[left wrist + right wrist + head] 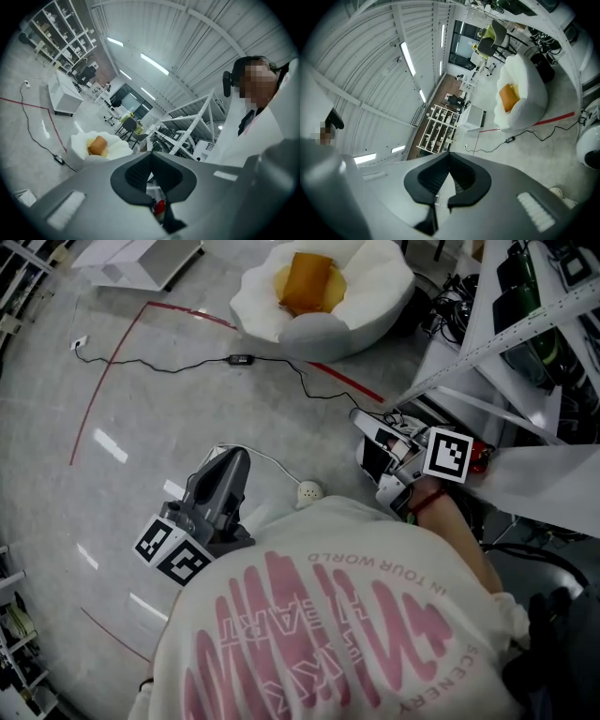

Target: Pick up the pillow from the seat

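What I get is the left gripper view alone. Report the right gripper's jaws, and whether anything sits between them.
Observer: The right gripper has its jaws together, and nothing sits between them.
Operator: Now report what lies on the floor right in front of the person. My view cuts that off.
Observer: The head view shows a small white round object on a white cord. It lies on the floor between the left gripper and the right one.
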Demonstrator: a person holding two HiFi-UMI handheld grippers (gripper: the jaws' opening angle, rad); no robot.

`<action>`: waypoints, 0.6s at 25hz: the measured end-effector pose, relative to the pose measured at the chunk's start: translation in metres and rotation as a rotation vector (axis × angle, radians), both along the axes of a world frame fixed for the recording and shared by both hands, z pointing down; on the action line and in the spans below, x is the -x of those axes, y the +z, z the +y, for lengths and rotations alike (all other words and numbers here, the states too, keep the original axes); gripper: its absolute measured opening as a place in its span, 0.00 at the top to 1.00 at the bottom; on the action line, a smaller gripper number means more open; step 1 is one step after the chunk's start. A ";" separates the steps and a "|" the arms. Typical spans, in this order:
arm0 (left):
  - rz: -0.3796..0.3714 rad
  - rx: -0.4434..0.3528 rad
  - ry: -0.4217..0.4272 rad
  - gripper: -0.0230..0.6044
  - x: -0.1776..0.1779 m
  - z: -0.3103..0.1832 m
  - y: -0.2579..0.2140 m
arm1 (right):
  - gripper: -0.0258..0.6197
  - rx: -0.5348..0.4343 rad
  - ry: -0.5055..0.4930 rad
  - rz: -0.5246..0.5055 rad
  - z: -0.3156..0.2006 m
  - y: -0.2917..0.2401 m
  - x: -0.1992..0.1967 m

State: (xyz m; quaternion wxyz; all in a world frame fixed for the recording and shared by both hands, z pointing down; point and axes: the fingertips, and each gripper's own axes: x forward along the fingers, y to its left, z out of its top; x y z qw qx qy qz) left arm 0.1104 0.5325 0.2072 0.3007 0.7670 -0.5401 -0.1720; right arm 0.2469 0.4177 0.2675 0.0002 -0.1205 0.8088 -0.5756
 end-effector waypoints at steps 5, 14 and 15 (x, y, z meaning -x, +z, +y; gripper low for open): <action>-0.006 0.015 0.006 0.94 0.002 -0.021 -0.007 | 0.96 0.013 0.014 0.013 -0.021 -0.002 -0.004; 0.022 0.017 -0.002 0.95 0.029 -0.040 0.000 | 0.96 0.094 0.019 0.007 -0.027 0.010 0.028; 0.031 0.016 0.006 0.95 0.032 -0.046 0.001 | 0.96 0.090 0.033 0.012 -0.032 0.010 0.030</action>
